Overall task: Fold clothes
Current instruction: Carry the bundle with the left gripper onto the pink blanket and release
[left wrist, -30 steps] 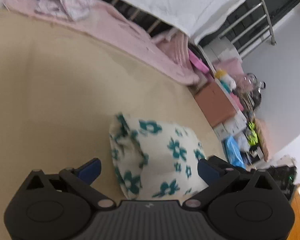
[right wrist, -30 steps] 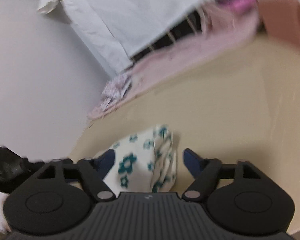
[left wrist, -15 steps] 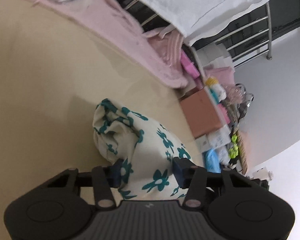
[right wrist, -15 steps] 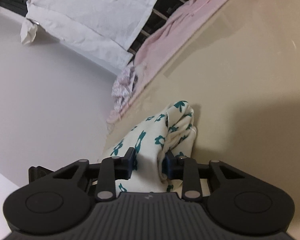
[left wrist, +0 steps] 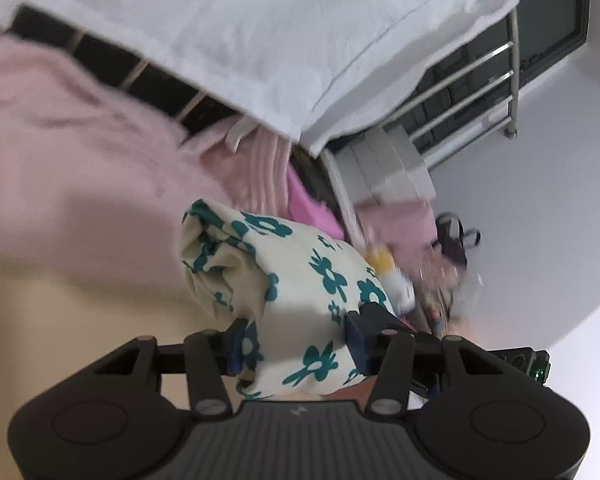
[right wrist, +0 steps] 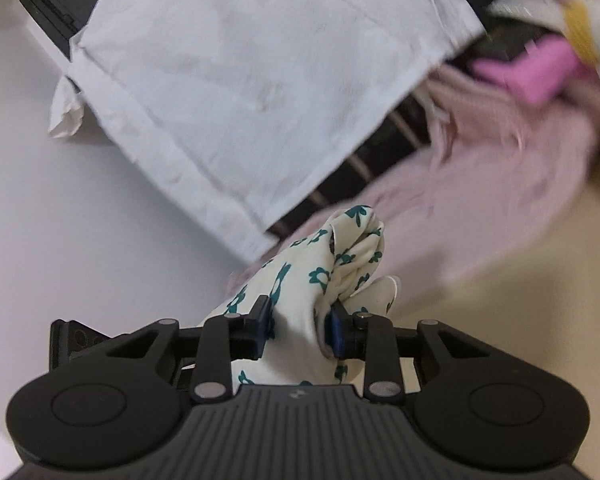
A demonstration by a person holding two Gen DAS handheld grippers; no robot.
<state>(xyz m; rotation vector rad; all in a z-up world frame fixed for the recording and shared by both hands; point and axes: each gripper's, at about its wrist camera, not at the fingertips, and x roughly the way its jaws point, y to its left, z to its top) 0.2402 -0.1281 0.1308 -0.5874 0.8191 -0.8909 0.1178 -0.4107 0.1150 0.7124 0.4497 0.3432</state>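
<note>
Both grippers are pinching the same garment (left wrist: 300,280), a cream cloth with teal flowers, folded into a thick bundle. The left gripper (left wrist: 296,344) is clamping one end of it, blue pads (left wrist: 356,340) pressing into the cloth from both sides, with a wide wad of fabric filling the gap. The right gripper (right wrist: 298,330) is clamping the other end, its jaws drawn closer together, squeezing a narrower bunch; a loose corner is sticking up past the fingertips in the right wrist view.

The garment is hanging between the two tools, and its far end is showing against the pink blanket (left wrist: 80,152). Whether it is touching the tan surface (left wrist: 60,320) below cannot be told; both views are motion-blurred.

Behind it a white sheet (left wrist: 260,32) is draping over a dark frame, with metal rails (left wrist: 480,80) to the side. In the left wrist view a blurred heap of clutter (left wrist: 432,272) is sitting beside the garment, against the white wall (left wrist: 540,200). In the right wrist view a pink box (right wrist: 540,72) is lying near the top corner.
</note>
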